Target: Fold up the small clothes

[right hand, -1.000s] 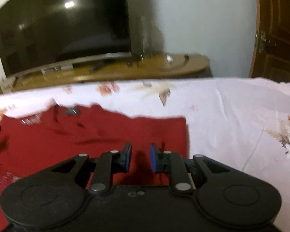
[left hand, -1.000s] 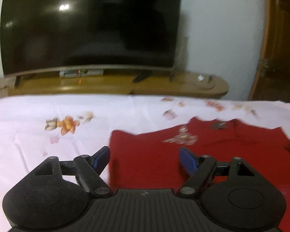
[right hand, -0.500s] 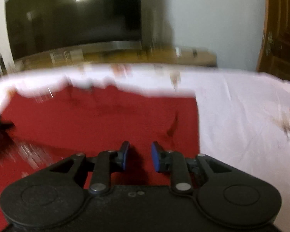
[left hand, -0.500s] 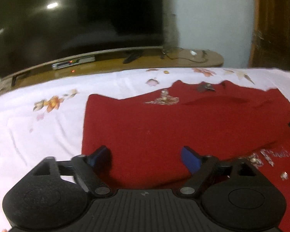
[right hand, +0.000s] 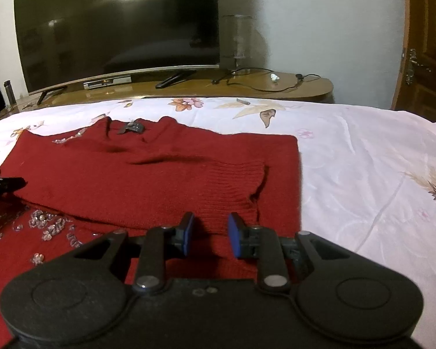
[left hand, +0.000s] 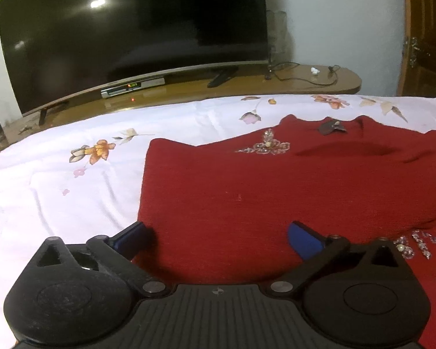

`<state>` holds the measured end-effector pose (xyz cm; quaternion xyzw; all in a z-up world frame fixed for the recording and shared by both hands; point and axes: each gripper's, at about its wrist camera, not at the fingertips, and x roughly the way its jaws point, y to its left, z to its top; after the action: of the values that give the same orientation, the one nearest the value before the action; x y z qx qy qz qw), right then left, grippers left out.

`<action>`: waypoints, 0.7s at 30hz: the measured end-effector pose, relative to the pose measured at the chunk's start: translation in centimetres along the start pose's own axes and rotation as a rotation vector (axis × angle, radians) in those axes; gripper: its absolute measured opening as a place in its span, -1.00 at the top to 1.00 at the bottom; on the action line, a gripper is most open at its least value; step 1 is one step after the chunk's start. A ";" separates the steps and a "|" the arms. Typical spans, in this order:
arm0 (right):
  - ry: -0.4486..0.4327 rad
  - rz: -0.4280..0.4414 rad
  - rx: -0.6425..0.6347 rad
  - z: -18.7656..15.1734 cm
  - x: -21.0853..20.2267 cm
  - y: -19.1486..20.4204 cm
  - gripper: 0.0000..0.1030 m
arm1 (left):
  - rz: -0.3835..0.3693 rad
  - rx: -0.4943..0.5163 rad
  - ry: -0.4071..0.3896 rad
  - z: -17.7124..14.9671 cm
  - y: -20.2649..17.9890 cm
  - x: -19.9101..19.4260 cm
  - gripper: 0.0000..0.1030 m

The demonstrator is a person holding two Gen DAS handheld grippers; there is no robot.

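Now, in the left wrist view, the red sweater (left hand: 276,186) lies flat on the flowered bedsheet (left hand: 58,192), likely laid out for folding. The left gripper (left hand: 215,237) tilts down over its near left corner, jaws opening wide, pressing nothing. In the right wrist view, the right gripper (right hand: 207,234) tilts down at the near right hem, jaws narrowly apart, not pinching the knit.

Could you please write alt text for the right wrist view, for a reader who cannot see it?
A red sweater lies partly folded on a floral bedsheet, with the right hand-held gripper low over its near edge, blue pads slightly apart with nothing pinched. A dark television on a wooden stand fills the background.
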<state>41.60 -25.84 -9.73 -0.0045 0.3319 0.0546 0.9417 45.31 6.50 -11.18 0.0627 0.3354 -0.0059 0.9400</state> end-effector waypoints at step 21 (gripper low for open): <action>0.088 0.120 -0.012 0.2 -1.9 -2.5 0.14 | 0.134 0.055 0.056 -2.7 1.6 -5.5 -1.00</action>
<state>40.54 -28.50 -8.45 0.0073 0.3724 0.1129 0.9211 39.38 8.24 -9.59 0.1109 0.3561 0.0497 0.9265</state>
